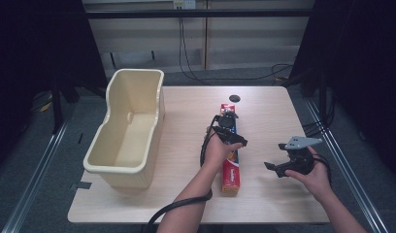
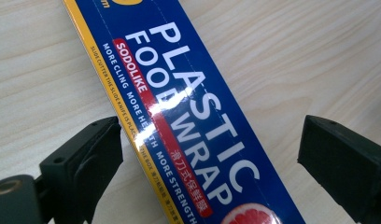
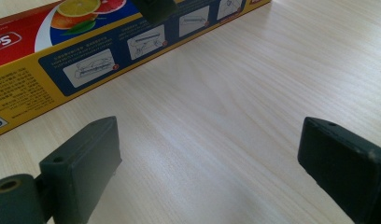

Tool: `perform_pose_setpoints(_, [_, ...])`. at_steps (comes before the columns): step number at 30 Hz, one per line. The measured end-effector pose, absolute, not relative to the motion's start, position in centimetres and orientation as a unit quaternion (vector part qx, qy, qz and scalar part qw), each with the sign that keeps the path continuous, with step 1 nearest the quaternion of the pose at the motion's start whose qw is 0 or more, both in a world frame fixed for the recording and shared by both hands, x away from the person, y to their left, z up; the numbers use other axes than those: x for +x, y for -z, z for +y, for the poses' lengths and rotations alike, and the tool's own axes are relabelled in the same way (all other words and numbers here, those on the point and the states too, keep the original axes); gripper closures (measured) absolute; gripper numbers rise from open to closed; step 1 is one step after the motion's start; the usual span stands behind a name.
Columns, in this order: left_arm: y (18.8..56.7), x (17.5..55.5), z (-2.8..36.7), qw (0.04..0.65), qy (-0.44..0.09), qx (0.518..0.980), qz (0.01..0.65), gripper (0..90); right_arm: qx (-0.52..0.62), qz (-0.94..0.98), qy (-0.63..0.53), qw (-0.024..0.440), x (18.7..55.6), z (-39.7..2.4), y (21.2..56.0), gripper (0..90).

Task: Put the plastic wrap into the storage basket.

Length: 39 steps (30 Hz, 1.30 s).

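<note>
— High view first: where does the plastic wrap box [image 1: 231, 167] lie?
— Lengthwise on the wooden tabletop [image 1: 264, 199], right of the cream tub [image 1: 129, 127]. Its middle is hidden under the left gripper [image 1: 228, 130] and the hand holding it; the near red end and a bit of the far end show.

— Are that gripper's jaws on the box?
— Hard to tell from above, since hand and gripper body cover them. In the left gripper view the jaws stand spread with the box [image 2: 179, 107] between them. The left jaw sits just beside the yellow edge; whether it touches I cannot tell. The right jaw is well clear of the blue side. Both ends of the box run out of the frame.

— And the right gripper [image 1: 278, 167]?
— Held above the tabletop to the right of the box, jaws spread with nothing between them. In the right gripper view the box [image 3: 109, 51] crosses the top left corner, cut off by the frame. A dark shape at the top edge overlaps it, too cropped to identify.

— That dark spot [image 1: 234, 98] beyond the box?
— Round and black; too small to make out.
</note>
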State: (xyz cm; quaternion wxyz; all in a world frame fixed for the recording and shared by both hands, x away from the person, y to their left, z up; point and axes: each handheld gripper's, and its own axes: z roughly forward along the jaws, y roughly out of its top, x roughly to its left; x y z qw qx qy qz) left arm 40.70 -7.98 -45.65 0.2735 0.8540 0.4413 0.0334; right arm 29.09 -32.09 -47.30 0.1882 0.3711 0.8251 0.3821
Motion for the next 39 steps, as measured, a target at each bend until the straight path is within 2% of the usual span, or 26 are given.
perform_pose_setpoints(5, [46.0, 40.9, -8.0, 0.271, -0.031, 0.852, 0.446, 10.3, 0.368, 0.825, -0.385, 0.188, 29.1, -32.1, 47.3, 5.5])
perform_pose_setpoints(8, [46.2, 40.9, -7.7, 0.266, -0.032, 0.855, 0.443, 16.4, 0.369, 0.824, -0.386, 0.191, 29.1, -32.2, 47.2, 5.4])
perform_pose_setpoints(17, [45.9, 40.7, -6.6, 0.264, -0.024, 0.854, 0.448, 21.7, 0.369, 0.822, -0.389, 0.189, 29.1, -32.2, 47.2, 5.5])
perform_pose_setpoints(25, [45.0, 40.4, -5.0, 0.227, -0.034, 0.867, 0.443, 31.5, 0.372, 0.819, -0.392, 0.192, 29.2, -32.1, 47.0, 5.8])
perform_pose_setpoints(28, [45.0, 40.6, -4.9, 0.23, -0.035, 0.866, 0.443, 31.9, 0.374, 0.817, -0.394, 0.194, 29.2, -32.1, 47.0, 5.7])
perform_pose_setpoints(32, [45.0, 40.9, -5.2, 0.232, -0.045, 0.863, 0.446, 28.0, 0.372, 0.819, -0.392, 0.194, 29.3, -32.2, 47.1, 5.7])
perform_pose_setpoints(39, [45.8, 41.9, -5.7, 0.242, -0.039, 0.851, 0.465, 30.2, 0.372, 0.819, -0.392, 0.192, 29.3, -32.2, 47.1, 5.7])
